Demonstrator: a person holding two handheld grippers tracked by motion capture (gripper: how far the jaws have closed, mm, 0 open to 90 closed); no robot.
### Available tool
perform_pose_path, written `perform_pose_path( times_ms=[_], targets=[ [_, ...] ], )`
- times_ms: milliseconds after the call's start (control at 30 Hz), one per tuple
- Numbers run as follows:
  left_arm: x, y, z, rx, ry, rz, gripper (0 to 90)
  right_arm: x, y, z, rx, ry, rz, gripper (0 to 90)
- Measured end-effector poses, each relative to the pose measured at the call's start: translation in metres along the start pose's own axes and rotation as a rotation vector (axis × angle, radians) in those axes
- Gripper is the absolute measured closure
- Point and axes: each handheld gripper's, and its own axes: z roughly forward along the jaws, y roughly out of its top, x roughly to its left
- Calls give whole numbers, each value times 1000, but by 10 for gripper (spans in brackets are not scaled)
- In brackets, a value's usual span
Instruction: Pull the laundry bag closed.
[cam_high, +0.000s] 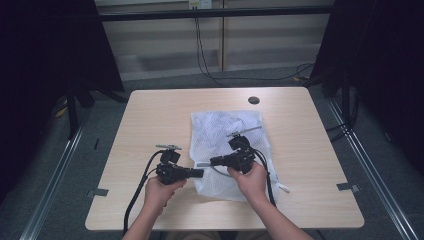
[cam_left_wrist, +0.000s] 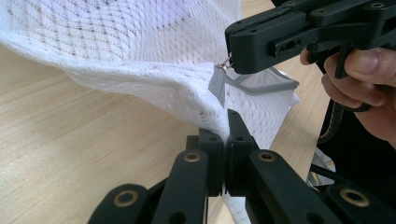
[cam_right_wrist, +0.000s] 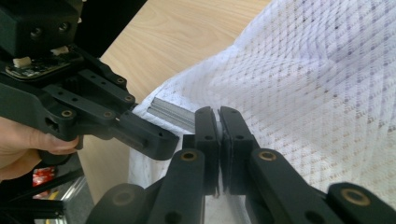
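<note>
White mesh laundry bag (cam_high: 225, 131) of thin netted fabric, roughly rectangular, lying crumpled on the light wooden table (cam_high: 310, 150), centre-right, long side running near to far. Far part rests flat with soft wrinkles. Near-left corner is lifted off the tabletop and bunched up. Grey zipper tape (cam_right_wrist: 170, 112) runs along that raised edge; small metal zipper pull (cam_left_wrist: 226, 64) sits at its end. In the left gripper view the mesh (cam_left_wrist: 140, 56) drapes down in a fold, see-through enough to show the wood behind. Near-right edge sags toward the table's near side, with a small white tab (cam_high: 284, 189) sticking out.
</note>
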Motion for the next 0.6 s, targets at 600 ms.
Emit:
perform_pose_path(
  times_ms=[600],
  targets=[
    [1,0,-4,-10,1,-7,886,-5,-2,-4,2,-23,-1,868]
  ],
)
